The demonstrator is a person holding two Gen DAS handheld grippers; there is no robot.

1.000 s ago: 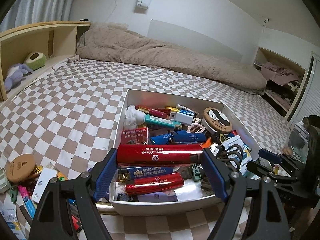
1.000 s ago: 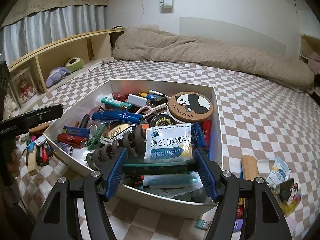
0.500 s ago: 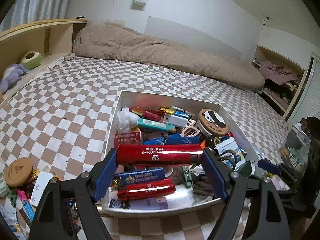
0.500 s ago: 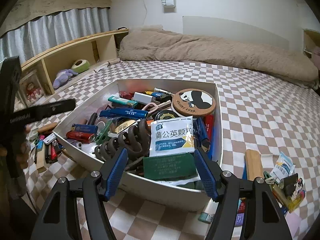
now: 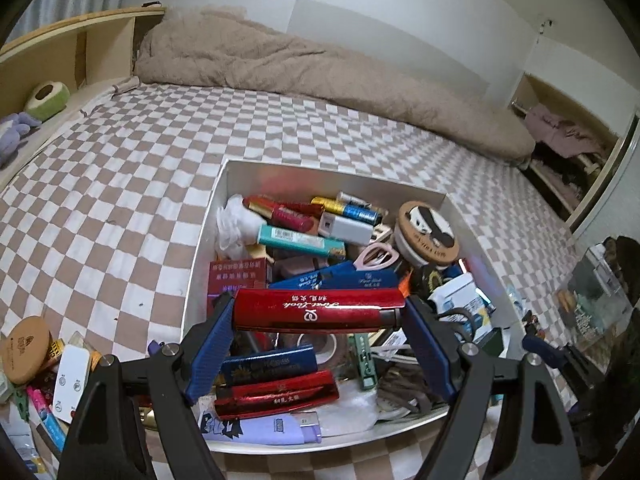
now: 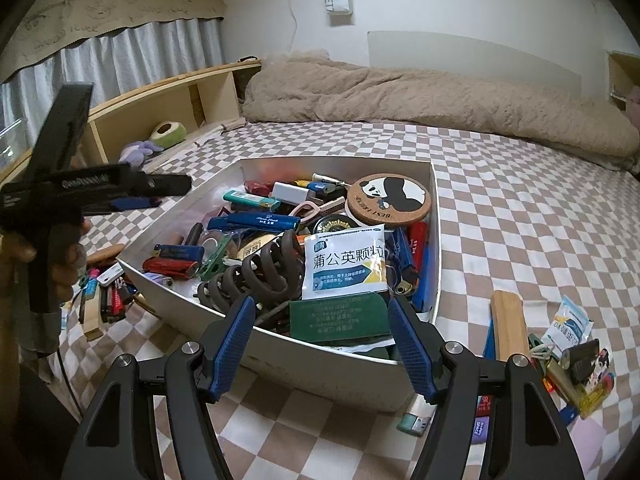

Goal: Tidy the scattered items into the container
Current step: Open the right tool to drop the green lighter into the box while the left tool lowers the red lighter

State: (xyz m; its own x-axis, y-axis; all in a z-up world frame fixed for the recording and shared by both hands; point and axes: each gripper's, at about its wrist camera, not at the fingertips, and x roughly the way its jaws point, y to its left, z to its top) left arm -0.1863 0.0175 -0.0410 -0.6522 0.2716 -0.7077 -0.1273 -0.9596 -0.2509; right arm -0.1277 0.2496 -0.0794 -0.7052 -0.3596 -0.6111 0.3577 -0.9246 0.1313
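Left wrist view: the left gripper (image 5: 320, 316) tilts down over the near half of the box (image 5: 208, 216), clamped end to end on a red case (image 5: 318, 310). That case lies level, long axis running left to right between the pads, above the clutter. Over on the right wrist view, the right gripper (image 6: 322, 342) angles down at the box's near wall, jaws apart, nothing held, with a green packet (image 6: 340, 316) lying beyond them inside the box.
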